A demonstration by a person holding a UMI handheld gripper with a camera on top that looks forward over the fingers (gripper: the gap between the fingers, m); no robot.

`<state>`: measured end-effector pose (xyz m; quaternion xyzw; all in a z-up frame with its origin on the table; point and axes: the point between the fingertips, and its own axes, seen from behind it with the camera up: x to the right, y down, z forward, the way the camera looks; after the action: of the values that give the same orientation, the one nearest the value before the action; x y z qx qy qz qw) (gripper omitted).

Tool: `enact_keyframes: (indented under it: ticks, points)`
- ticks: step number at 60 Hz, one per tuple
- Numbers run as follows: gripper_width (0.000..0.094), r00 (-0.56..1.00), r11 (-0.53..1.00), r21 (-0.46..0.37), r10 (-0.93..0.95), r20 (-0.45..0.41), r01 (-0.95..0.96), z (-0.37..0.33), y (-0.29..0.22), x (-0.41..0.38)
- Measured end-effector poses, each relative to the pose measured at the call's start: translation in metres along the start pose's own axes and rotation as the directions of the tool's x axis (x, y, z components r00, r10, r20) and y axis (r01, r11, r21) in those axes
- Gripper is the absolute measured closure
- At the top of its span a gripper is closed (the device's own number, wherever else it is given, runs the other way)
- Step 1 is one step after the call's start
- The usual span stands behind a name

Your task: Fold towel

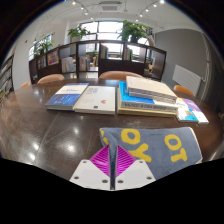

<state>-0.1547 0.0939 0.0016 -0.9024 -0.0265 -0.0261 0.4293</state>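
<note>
Towel (150, 145), grey with big yellow letters, lies folded on the dark glossy desk (40, 125) just ahead of the tongs (113, 163), stretching away to their right. The tongs' two fingers meet at the tips with their magenta pads (103, 161) pressed together on the towel's near left corner (a small fold of the cloth seems pinched between them). Beyond the towel, further across the desk, sit a stack of books (148, 96) and flat books (82, 97), with chairs (118, 75) and shelves (95, 55) behind.
</note>
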Motion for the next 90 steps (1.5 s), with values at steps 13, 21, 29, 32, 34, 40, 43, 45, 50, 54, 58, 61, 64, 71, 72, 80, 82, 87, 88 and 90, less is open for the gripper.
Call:
enact_keyframes:
  ticks: [13,21,29,32,34,40,43,45,50,54,58,61,64,71,72,80,82,87,88,90]
  points:
    - [0.0897,0.998,0.992,0.122,-0.011,-0.065,0.019,-0.058,-0.074,0.1]
    - [0.0887,0.996,0.992,0.12,-0.034,-0.088,0.045,-0.062,-0.078,0.182]
    - [0.082,0.998,0.996,0.071,-0.053,-0.039,0.055,-0.046,-0.05,0.238]
    - [0.0747,0.996,0.996,0.049,-0.07,-0.052,0.072,-0.039,-0.034,0.257]
    - [0.0671,0.993,0.996,0.028,-0.087,-0.076,0.089,-0.035,-0.024,0.271]
    - [0.0385,0.983,0.993,0.012,-0.117,-0.14,0.12,-0.041,-0.011,0.3]
    - [0.0284,0.985,0.993,0.043,-0.105,-0.139,0.111,-0.054,-0.017,0.3]
    - [0.0276,0.988,0.994,0.068,-0.08,-0.136,0.09,-0.066,-0.024,0.301]
    - [0.0261,0.991,0.988,0.145,-0.027,-0.129,0.045,-0.104,-0.047,0.294]
    - [0.0198,0.991,0.981,0.189,-0.009,-0.134,0.035,-0.14,-0.065,0.289]
    - [0.0147,0.989,0.971,0.234,-0.002,-0.148,0.037,-0.179,-0.081,0.281]
    - [0.0142,0.99,0.965,0.26,0.013,-0.14,0.024,-0.209,-0.088,0.271]
    - [0.0144,0.992,0.958,0.288,0.032,-0.119,0.003,-0.236,-0.094,0.258]
    - [0.0144,0.996,0.944,0.33,0.051,-0.079,-0.022,-0.293,-0.089,0.227]
    - [0.014,0.996,0.942,0.335,0.052,-0.078,-0.023,-0.301,-0.087,0.223]
    - [0.0141,0.997,0.938,0.343,0.074,-0.037,-0.057,-0.347,-0.051,0.185]
    - [0.0143,0.997,0.938,0.34,0.079,-0.026,-0.066,-0.356,-0.04,0.175]
    - [0.014,0.996,0.943,0.323,0.083,-0.016,-0.073,-0.376,-0.014,0.16]
    - [0.0142,0.997,0.946,0.318,0.079,-0.016,-0.07,-0.38,-0.008,0.157]
    - [0.0141,0.997,0.95,0.306,0.069,-0.017,-0.06,-0.386,0.002,0.153]
